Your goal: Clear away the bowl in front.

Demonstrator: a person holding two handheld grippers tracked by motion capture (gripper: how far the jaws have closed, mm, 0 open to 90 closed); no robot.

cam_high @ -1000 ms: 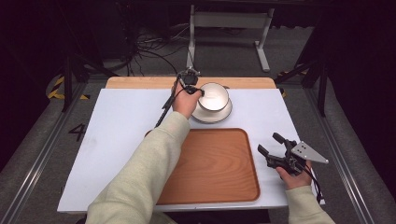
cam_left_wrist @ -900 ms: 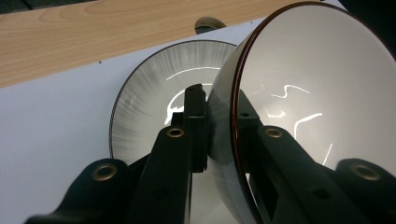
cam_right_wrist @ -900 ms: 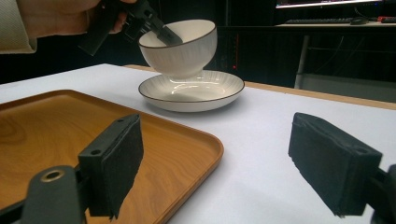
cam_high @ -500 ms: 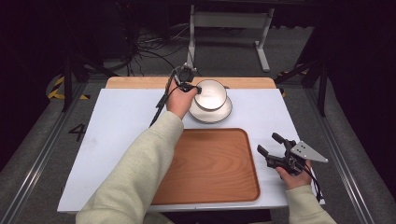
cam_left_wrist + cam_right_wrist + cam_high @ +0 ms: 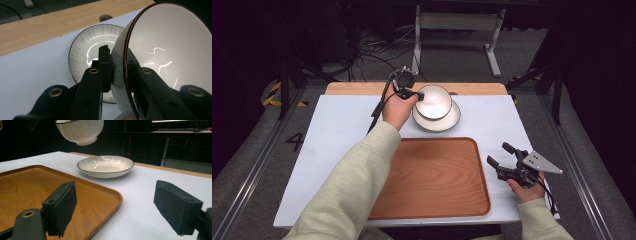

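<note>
Fingers (image 5: 103, 65) of the left gripper (image 5: 117, 72) are clamped on the rim of the white bowl (image 5: 170, 55), one inside, one outside. It's a glossy ribbed bowl with a dark rim line, held tilted in the air above the matching plate (image 5: 436, 120) near the far edge of the white surface (image 5: 337, 130). Right gripper (image 5: 502, 160) is held low beside the wooden tray (image 5: 437, 175), fingers (image 5: 61, 207) spread wide, nothing gripped. Plenty of bare surface is seen left of the tray.

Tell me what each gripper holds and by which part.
The left gripper clamps the white bowl by its rim, one jaw inside and one outside, lifted above the plate. The right gripper is open and holds nothing.
</note>
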